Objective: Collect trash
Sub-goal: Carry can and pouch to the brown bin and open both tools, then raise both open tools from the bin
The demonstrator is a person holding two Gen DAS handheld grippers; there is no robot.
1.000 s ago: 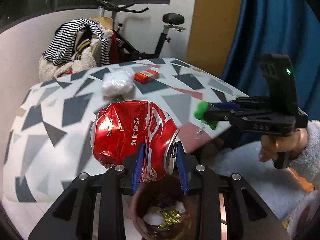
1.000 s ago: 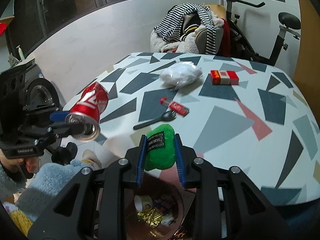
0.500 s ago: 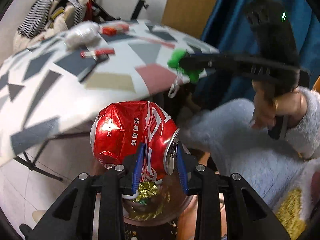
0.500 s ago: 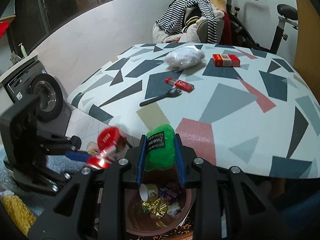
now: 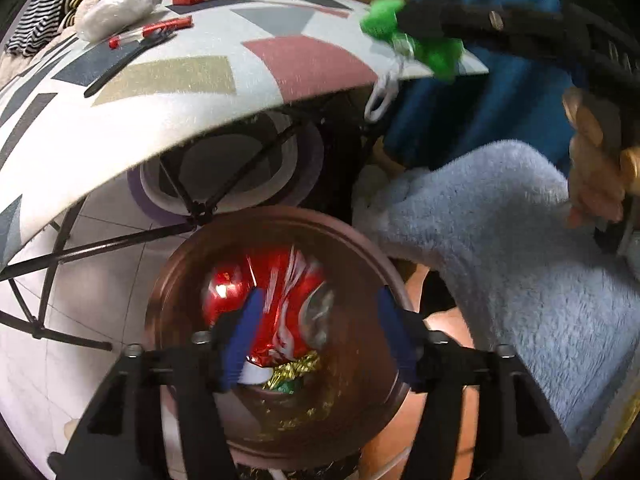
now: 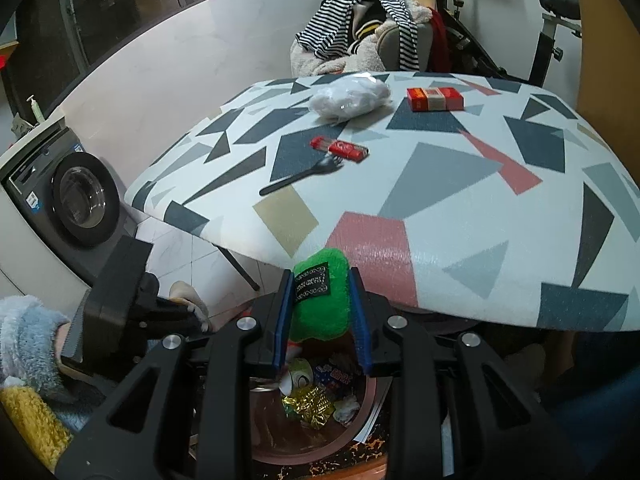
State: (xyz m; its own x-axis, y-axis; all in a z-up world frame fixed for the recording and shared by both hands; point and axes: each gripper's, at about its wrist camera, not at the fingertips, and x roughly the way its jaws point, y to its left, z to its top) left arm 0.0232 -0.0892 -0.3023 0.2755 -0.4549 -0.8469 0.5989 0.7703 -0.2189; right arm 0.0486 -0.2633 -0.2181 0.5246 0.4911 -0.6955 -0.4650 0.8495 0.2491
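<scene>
Dropped from above the table to the brown bin [image 5: 168, 280], left gripper [image 5: 320, 336] jaws opening, crushed red can [image 5: 264, 300] falling free between them. Right gripper [image 6: 320, 316] clamped on green plush [image 6: 320, 296] over the bin. Left on the table [image 6: 460, 220]: white bag [image 6: 350, 96], red box [image 6: 435, 99], wrapper [image 6: 340, 148], black fork [image 6: 302, 176].

The can [image 5: 264, 304] is glossy red with white stripes, inside a reddish-brown bin [image 5: 192, 256] holding gold foil [image 6: 310, 404]. The gripper pads [image 6: 280, 320] are blue on black frames. The plush piece [image 6: 324, 300] is bright green with a black label. The tabletop [image 6: 460, 208] is white, patterned with navy, grey, pink and tan shapes. On it lie a white bag [image 6: 350, 96], a red-and-tan box [image 6: 435, 99], a red wrapper [image 6: 339, 148] and a black fork [image 6: 300, 178]. Far off hangs black-and-white striped clothing [image 6: 360, 20].
</scene>
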